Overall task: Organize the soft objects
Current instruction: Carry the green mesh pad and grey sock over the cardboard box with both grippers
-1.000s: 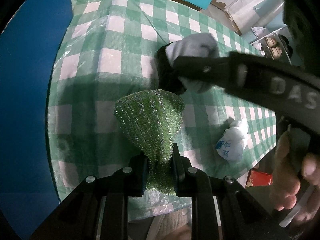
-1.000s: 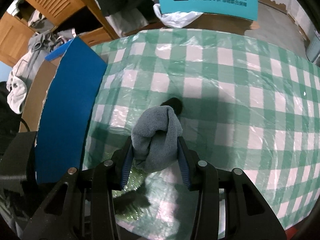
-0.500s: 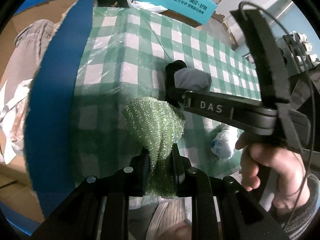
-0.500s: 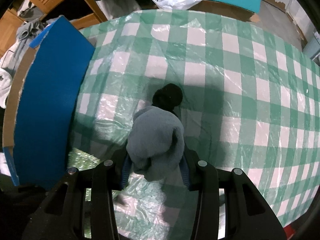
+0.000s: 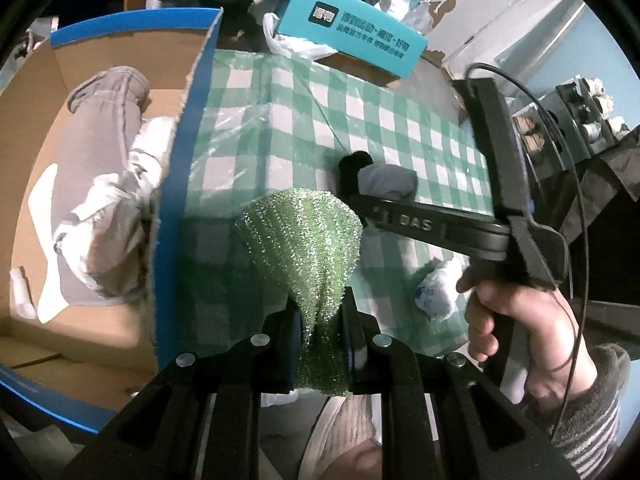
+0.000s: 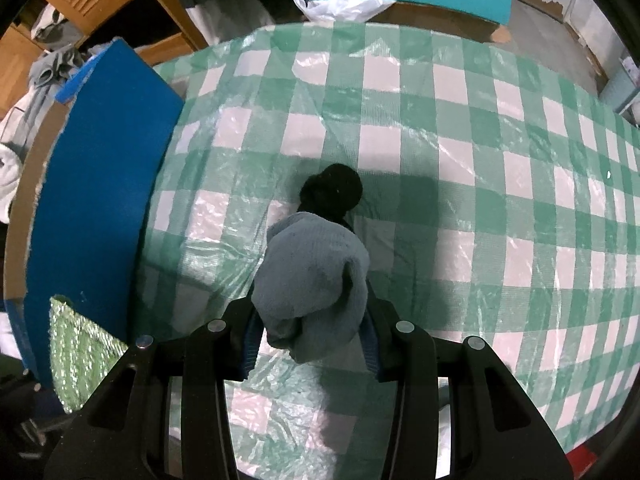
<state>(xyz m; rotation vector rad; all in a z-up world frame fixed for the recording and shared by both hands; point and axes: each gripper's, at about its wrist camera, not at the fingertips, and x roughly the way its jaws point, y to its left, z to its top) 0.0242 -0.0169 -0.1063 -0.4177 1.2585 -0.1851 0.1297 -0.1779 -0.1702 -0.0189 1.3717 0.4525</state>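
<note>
My left gripper [image 5: 318, 308] pinches a sparkly green cloth [image 5: 300, 240], lifted above the checked table beside the blue box wall; its jaws are closing on it. The same green cloth [image 6: 76, 352] shows at the lower left of the right wrist view. My right gripper [image 6: 310, 320] grips a bunched grey cloth [image 6: 312, 280], jaws closing on it, just above the tablecloth [image 6: 480, 200]. A black soft ball [image 6: 332, 192] lies on the table right beyond the grey cloth. The left wrist view shows that grey cloth [image 5: 386, 180] held by the right tool, with a hand [image 5: 512, 320] on its handle.
A cardboard box with blue outer walls [image 5: 180, 200] stands at the table's left edge and holds grey and white clothes [image 5: 104, 184]. A teal carton [image 5: 352, 28] sits beyond the far edge. A crumpled white bag [image 5: 436, 292] lies near the front right.
The left gripper has risen with the green cloth, bringing the box's inside into view. The right gripper has barely moved, and more of the black ball now shows beyond the grey cloth.
</note>
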